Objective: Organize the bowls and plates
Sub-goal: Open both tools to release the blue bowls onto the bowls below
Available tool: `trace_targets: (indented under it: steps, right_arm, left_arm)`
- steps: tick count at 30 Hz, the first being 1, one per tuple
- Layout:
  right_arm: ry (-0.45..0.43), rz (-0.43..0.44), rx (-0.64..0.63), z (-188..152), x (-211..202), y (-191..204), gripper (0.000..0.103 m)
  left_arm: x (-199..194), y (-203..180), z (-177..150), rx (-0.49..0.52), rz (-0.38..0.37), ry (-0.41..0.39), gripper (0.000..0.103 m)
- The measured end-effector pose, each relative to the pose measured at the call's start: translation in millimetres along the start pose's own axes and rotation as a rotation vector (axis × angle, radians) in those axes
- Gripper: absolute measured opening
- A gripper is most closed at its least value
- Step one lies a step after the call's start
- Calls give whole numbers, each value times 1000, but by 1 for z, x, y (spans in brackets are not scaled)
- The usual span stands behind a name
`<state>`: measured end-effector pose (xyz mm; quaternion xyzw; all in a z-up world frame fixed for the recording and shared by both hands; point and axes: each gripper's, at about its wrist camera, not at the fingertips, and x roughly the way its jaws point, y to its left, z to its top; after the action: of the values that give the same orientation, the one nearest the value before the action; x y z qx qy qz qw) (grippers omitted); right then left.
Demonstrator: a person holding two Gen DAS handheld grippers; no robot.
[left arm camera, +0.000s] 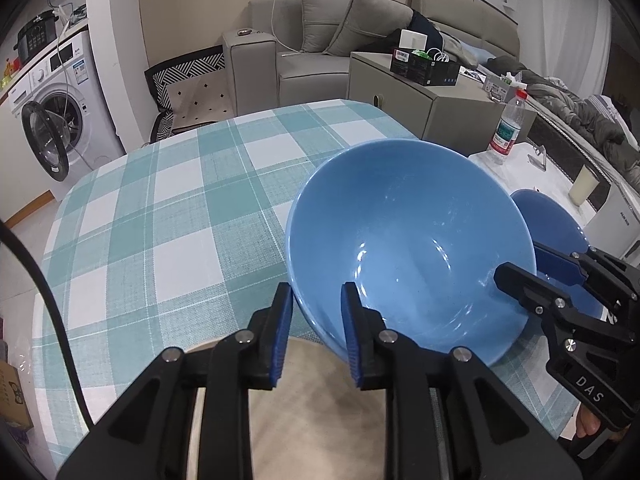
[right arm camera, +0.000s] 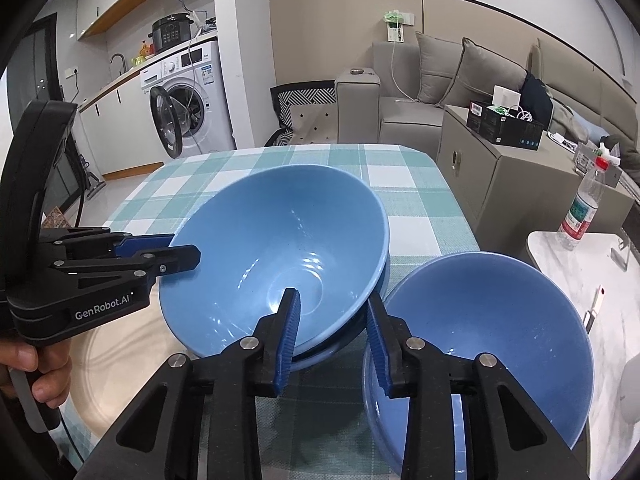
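Left wrist view: the tilted blue bowl [left arm camera: 408, 240] is straddled at its near rim by the slightly parted left gripper [left arm camera: 316, 332]; the right gripper [right arm camera: 334, 340], also loosely parted, straddles the opposite rim over the checked tablecloth [left arm camera: 160, 200].

My left tongs [left arm camera: 316, 332] straddle the near rim of the tilted light-blue bowl [left arm camera: 408, 240] on the checked desk [left arm camera: 160, 216], pads apart. My right tongs [left arm camera: 536, 266] straddle its right rim.
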<state>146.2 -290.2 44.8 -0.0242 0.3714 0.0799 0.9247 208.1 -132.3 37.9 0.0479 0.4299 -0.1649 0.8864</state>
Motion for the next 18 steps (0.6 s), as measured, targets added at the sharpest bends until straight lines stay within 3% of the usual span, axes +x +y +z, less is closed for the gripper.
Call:
trace_targets:
  steps: [8, 15, 18]
  right_arm:
    - [3, 19, -1, 1, -1, -3, 41]
    - [-20, 38, -25, 1, -8, -3, 67]
    - [-38, 42, -17, 3, -15, -6, 84]
  left_arm:
    - [0, 0, 0, -2, -8, -1, 27]
    - [-6, -1, -2, -4, -32, -6, 41]
    - [-11, -1, -2, -9, -34, -11, 46]
